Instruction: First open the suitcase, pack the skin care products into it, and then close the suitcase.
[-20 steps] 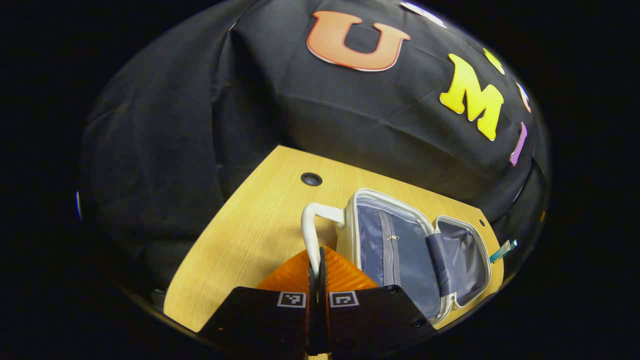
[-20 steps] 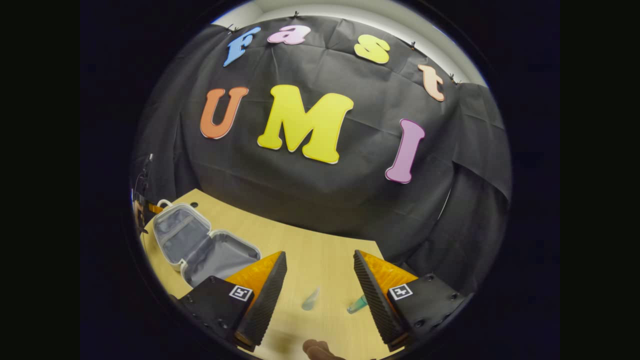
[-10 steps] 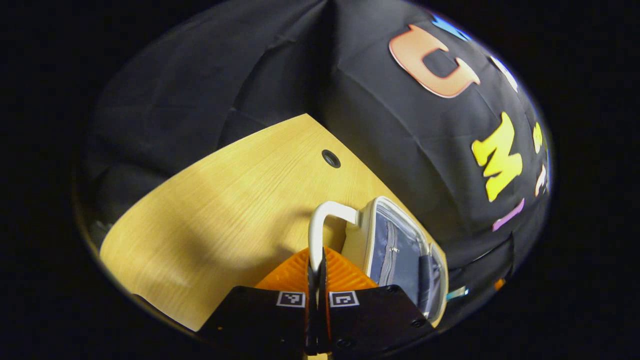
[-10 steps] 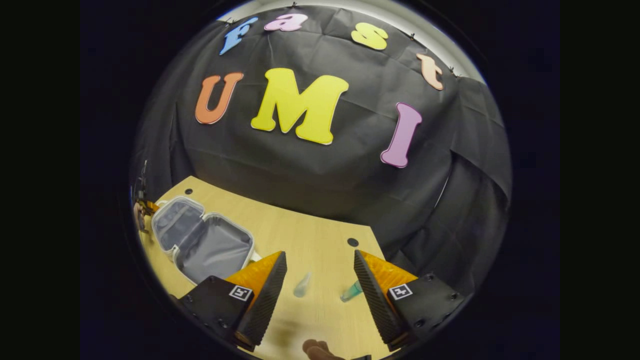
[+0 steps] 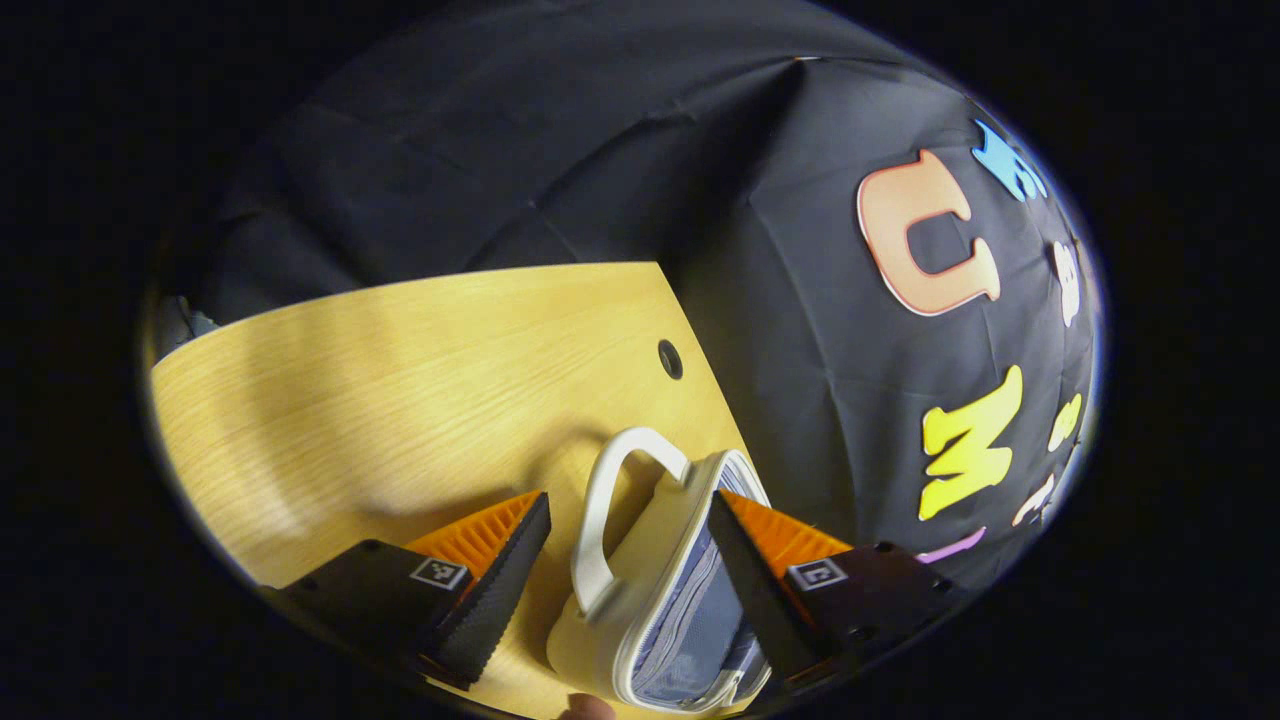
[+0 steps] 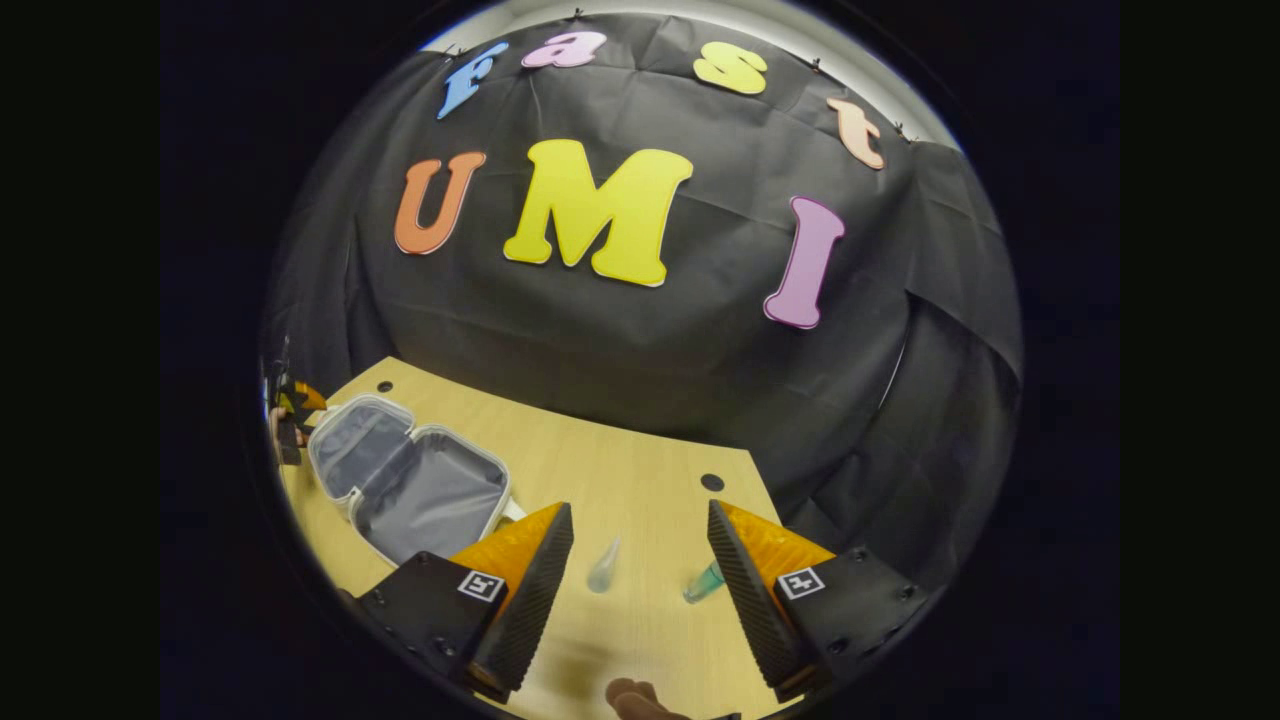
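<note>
Around the suitcase handle (image 5: 600, 500), left gripper (image 5: 628, 540) spread wide, untouching.

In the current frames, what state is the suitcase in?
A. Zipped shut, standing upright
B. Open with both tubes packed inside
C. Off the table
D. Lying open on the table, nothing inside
D: the right gripper view shows the suitcase lying open on the table with bare grey lining, while the two tubes lie on the table beside it.
</note>
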`<state>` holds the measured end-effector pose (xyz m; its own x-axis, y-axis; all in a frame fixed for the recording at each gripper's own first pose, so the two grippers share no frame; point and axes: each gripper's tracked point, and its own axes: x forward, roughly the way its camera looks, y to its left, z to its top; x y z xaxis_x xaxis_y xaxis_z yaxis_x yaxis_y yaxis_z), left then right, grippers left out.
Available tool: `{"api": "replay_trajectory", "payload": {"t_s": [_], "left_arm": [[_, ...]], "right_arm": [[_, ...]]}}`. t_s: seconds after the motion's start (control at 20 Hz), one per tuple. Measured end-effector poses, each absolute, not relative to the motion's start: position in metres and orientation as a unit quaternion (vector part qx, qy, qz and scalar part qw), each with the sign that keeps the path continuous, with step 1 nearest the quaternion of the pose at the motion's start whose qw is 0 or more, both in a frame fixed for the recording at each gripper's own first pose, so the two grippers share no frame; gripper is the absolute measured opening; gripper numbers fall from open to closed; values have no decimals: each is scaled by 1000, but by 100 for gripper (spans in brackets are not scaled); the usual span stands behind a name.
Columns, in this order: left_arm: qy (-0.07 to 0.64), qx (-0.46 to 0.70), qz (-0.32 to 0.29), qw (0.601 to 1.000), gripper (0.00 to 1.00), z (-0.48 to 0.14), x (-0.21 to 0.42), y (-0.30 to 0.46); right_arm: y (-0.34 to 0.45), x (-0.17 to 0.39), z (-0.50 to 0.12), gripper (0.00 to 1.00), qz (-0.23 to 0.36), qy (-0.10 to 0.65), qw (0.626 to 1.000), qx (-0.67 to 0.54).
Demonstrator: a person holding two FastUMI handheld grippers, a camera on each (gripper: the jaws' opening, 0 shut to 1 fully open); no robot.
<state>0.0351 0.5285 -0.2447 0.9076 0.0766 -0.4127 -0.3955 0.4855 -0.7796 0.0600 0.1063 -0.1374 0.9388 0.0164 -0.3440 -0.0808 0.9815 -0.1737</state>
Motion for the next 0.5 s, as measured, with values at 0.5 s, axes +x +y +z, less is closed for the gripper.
{"api": "replay_trajectory", "payload": {"t_s": [0.5], "left_arm": [[93, -381, 142, 909, 98, -126, 14, 431]], "right_arm": [[30, 46, -135, 80, 59, 144, 985, -73]]}}
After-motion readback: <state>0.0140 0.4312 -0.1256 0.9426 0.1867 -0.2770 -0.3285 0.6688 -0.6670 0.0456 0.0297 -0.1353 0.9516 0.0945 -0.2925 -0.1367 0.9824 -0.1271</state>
